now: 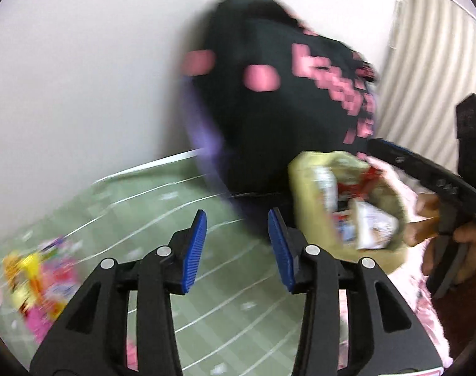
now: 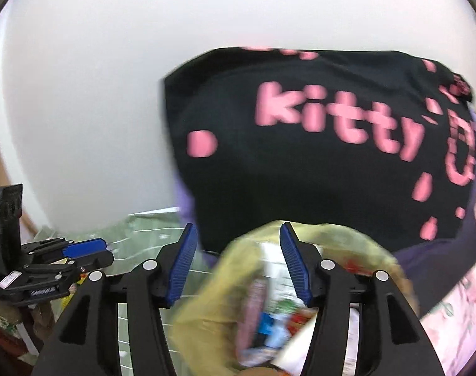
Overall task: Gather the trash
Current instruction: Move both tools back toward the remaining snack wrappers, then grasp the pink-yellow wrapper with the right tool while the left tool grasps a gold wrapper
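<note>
Your left gripper (image 1: 237, 219) stands released, its blue ribbed pads apart with nothing between them; beyond the gap you see only the pale green sheet with white lines (image 1: 206, 322) and the dark base of the cushion. Ahead of it and to its right sits the yellowish translucent plastic bag (image 1: 313, 188), its mouth agape and stuffed with crumpled wrappers in white, red and blue (image 1: 360, 216). Low on the left of this gripper, on the green sheet, lies a blurred heap of bright yellow and pink packets (image 1: 40, 282). Straight ahead leans a big black cushion with pink lettering and dots (image 1: 285, 103) against the white wall (image 1: 81, 78). On the far right you hold the right gripper (image 1: 391, 153) in your hand (image 1: 451, 241), its tip just beside the bag's far edge.

Your right gripper (image 2: 238, 238) is released too, its blue pads spread wide. The same yellowish bag (image 2: 213, 307) lies directly under and in front of it, its upper rim rising into the gap, yet the pads do not press on it. The wrappers (image 2: 275, 326) show inside the bag, close below the right-hand pad. The black cushion (image 2: 316, 172) fills the view ahead. Off to the left the left gripper (image 2: 94, 249) points across the green sheet (image 2: 137, 235).
</note>
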Demonstrator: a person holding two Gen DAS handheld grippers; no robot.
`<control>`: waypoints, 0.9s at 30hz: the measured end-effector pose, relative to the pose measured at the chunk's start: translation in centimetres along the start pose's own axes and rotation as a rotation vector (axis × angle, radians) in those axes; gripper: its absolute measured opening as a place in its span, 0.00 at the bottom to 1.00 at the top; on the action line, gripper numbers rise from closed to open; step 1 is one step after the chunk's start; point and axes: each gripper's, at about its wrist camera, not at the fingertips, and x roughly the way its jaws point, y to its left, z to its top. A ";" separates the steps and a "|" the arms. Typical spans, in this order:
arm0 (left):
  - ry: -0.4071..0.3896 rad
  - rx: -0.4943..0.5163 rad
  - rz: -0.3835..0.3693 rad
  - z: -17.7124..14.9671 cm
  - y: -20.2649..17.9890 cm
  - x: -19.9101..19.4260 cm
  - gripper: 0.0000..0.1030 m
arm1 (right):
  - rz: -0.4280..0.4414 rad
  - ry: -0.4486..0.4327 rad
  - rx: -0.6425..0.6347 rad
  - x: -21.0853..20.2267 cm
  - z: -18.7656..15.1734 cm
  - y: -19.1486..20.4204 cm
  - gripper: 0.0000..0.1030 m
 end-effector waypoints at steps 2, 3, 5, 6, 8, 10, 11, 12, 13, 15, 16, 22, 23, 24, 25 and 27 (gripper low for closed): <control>0.004 -0.059 0.064 -1.2 3.1 -1.0 0.41 | 0.038 0.030 -0.033 1.2 -0.2 1.8 0.51; 0.006 -0.088 0.104 -2.1 4.8 -1.6 0.41 | 0.053 0.053 -0.055 2.0 -0.4 2.9 0.51; 0.015 -0.142 0.188 -3.7 7.9 -2.4 0.41 | 0.089 0.102 -0.099 3.5 -1.1 5.2 0.51; 0.021 -0.180 0.220 -4.7 9.4 -3.1 0.41 | 0.102 0.119 -0.120 4.1 -1.3 6.2 0.51; 0.034 -0.266 0.273 -6.9 12.4 -4.0 0.42 | 0.114 0.136 -0.157 5.0 -1.8 7.8 0.51; 0.049 -0.312 0.322 -8.7 14.3 -4.5 0.42 | 0.138 0.161 -0.196 6.1 -2.4 9.7 0.51; 0.055 -0.324 0.338 -9.4 14.9 -4.7 0.42 | 0.158 0.178 -0.205 6.7 -2.7 10.6 0.51; 0.066 -0.343 0.363 -10.3 15.8 -5.0 0.42 | 0.170 0.186 -0.208 7.1 -2.8 11.2 0.51; 0.079 -0.365 0.386 -11.1 16.7 -5.3 0.42 | 0.179 0.196 -0.209 7.6 -3.1 11.8 0.51; 0.088 -0.407 0.403 -12.0 17.9 -5.8 0.42 | 0.200 0.219 -0.212 8.5 -3.7 13.0 0.51; 0.088 -0.428 0.412 -12.4 18.4 -6.2 0.42 | 0.215 0.233 -0.210 9.1 -4.0 13.7 0.51; 0.062 -0.470 0.449 -13.4 19.4 -8.3 0.42 | 0.309 0.291 -0.220 13.0 -6.0 18.0 0.51; 0.056 -0.472 0.450 -13.5 19.4 -8.7 0.42 | 0.317 0.303 -0.227 13.5 -6.4 18.7 0.51; 0.050 -0.472 0.453 -13.6 19.5 -9.1 0.42 | 0.337 0.325 -0.238 14.1 -6.9 19.8 0.51; 0.045 -0.471 0.457 -13.7 19.6 -9.6 0.42 | 0.370 0.347 -0.255 14.5 -7.5 21.0 0.51; 0.036 -0.477 0.466 -14.2 20.1 -10.9 0.42 | 0.431 0.369 -0.298 14.9 -8.6 23.3 0.51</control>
